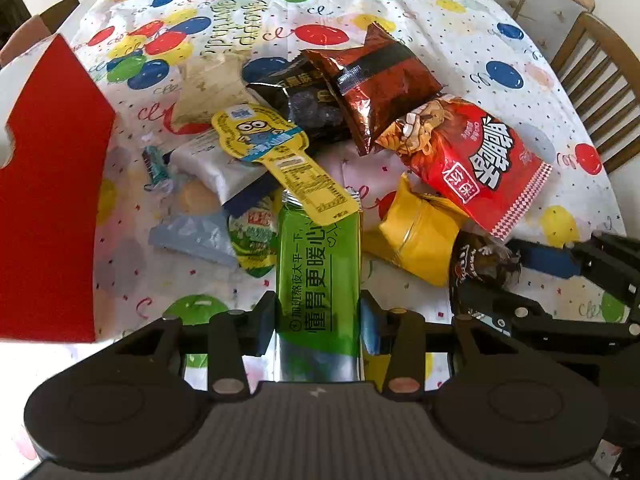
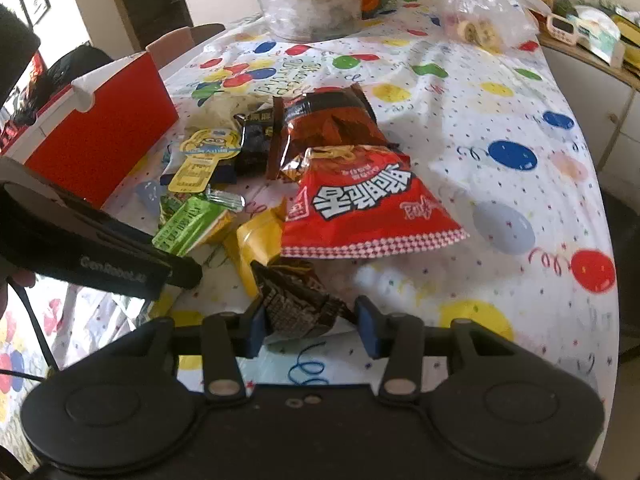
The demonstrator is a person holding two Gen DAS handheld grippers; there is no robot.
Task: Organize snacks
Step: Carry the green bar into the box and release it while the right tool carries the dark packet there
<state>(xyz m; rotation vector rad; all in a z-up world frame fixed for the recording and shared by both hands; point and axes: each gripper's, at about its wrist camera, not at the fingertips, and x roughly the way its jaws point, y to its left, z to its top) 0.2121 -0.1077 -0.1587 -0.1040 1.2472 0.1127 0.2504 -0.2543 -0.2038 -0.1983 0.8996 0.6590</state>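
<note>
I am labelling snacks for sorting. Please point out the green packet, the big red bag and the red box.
green packet [image 1: 318, 276], left wrist view, middle of its printed face.
big red bag [image 2: 360, 208], right wrist view, on its black lettering.
red box [image 2: 104, 140], right wrist view, its red side wall.

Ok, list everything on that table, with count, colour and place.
green snack pack: 1, green, between left fingers
dark chocolate wrapper: 1, brown-black, between right fingers
red noodle-snack bag: 1, red, pile's right
yellow pouch: 1, yellow, under red bag
brown foil bag: 1, brown, pile's rear
black packet: 1, black, beside brown bag
Minion tag: 1, yellow, pile centre
red box: 1, red, left
balloon tablecloth: 1, white, multicoloured
left gripper: shut
right gripper: closed on the wrapper
</note>
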